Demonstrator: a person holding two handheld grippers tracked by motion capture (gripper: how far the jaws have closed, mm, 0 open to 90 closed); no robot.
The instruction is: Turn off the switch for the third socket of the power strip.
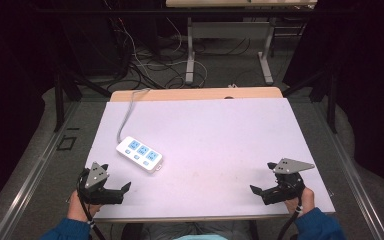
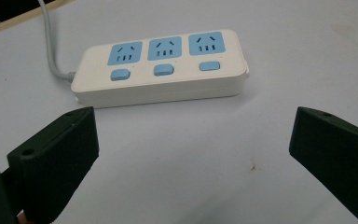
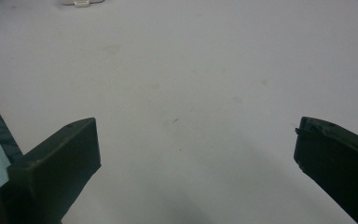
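Left gripper view: power strip (image 2: 161, 67) lies just ahead of left gripper (image 2: 193, 140), fingers wide, empty. Right gripper (image 3: 196, 149) wide too. Risk: strip slides on smooth table (image 1: 220, 130) or cord (image 2: 51, 46) drags.

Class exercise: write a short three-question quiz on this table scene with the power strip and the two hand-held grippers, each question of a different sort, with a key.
1. True or false: the left gripper has its jaws shut on the power strip.
2. How many sockets does the power strip have? A) two B) three C) five
3. Fill in: the strip lies nearer the ____ gripper.

Key
1. False: the jaws stand wide apart, short of the strip, holding nothing.
2. B: three blue sockets, each with a blue button.
3. Left: the right gripper is open over the bare table.
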